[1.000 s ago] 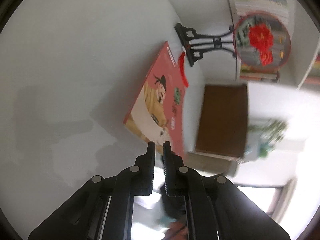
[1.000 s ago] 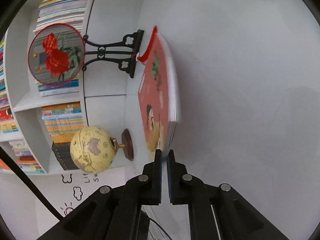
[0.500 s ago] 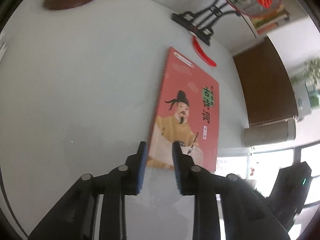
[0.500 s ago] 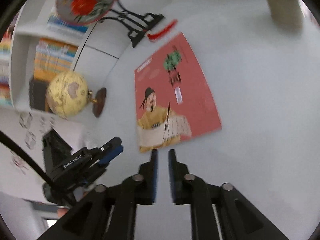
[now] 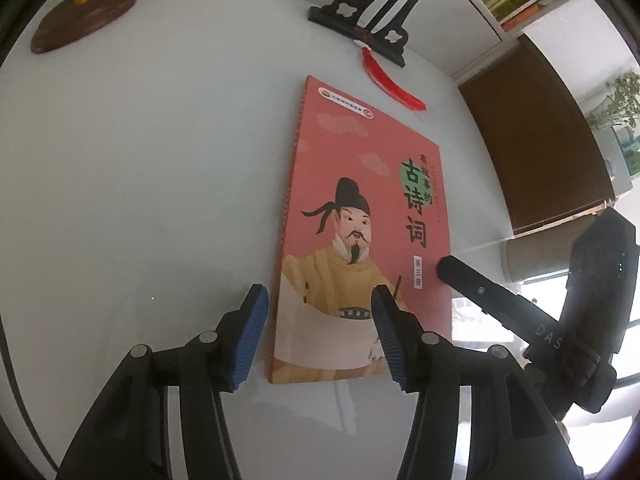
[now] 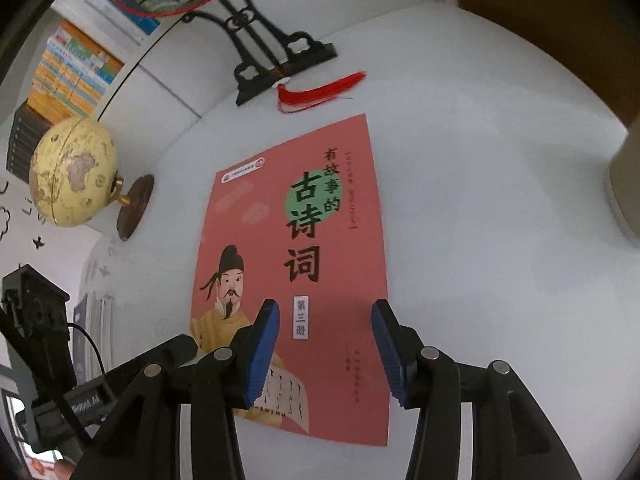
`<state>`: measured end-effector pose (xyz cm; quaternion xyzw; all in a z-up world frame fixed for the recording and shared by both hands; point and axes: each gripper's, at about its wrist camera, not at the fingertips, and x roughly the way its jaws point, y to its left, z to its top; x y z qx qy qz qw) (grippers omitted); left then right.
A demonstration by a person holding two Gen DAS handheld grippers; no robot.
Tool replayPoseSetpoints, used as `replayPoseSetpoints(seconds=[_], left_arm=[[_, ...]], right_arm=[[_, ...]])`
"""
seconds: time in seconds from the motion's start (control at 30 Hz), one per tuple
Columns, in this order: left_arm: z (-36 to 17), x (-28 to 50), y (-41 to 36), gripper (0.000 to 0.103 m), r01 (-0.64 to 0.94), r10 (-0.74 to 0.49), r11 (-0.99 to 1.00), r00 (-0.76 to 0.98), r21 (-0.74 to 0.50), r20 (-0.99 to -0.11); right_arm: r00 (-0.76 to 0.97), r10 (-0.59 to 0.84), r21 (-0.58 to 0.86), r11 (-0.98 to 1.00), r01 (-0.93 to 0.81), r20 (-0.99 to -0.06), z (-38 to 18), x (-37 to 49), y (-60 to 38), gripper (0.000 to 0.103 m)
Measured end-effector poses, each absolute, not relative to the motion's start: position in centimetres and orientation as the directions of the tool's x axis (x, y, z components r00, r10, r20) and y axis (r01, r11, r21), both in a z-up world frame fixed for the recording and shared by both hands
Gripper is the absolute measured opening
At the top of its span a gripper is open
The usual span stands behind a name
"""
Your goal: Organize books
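You are hovering both tongs over the red book (image 5: 360,236), which is lying flat on the white table (image 5: 160,160); left gripper (image 5: 316,334) and right gripper (image 6: 324,344) are both opening, jaws apart, nothing clamped. The book's near edge is sitting just ahead of both tips, so this looks like the approach. Next you are likely needing to lift an edge before pinching.

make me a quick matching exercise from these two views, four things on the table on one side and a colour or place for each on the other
Things:
1. book
2. globe
3. tassel
4. fan stand

Descriptions:
A. black, ornate, at the far edge of the table
B. yellowish, on a brown round base
C. lying flat, salmon-red cover with a robed figure
D. bright red, between the stand and the book

Pairs: 1-C, 2-B, 3-D, 4-A
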<state>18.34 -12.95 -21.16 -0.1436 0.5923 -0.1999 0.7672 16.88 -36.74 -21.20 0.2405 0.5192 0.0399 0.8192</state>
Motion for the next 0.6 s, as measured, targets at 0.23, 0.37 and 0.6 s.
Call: replayPoseSetpoints(seconds=[0.23, 0.37, 0.6], left_arm=[[-21.1, 15.2, -12.0, 0.050, 0.148, -0.538, 0.842, 0.162, -0.518, -0.827], [-21.0, 14.4, -10.8, 0.050, 0.114, -0.523, 0.852, 0.184, -0.510, -0.832], [-21.0, 16.2, -11.1, 0.051, 0.097, -0.520, 0.853, 0.214, -0.512, -0.827]], right_arm=[[0.387, 0.465, 0.538, 0.837, 0.099, -0.796, -21.3, 16.0, -32.9, 0.047], [0.435, 0.412, 0.488, 0.870, 0.073, -0.800, -19.7, 14.6, -32.5, 0.047], [0.420, 0.262, 0.350, 0.925, 0.147, -0.869, -20.2, 17.3, -36.5, 0.047]])
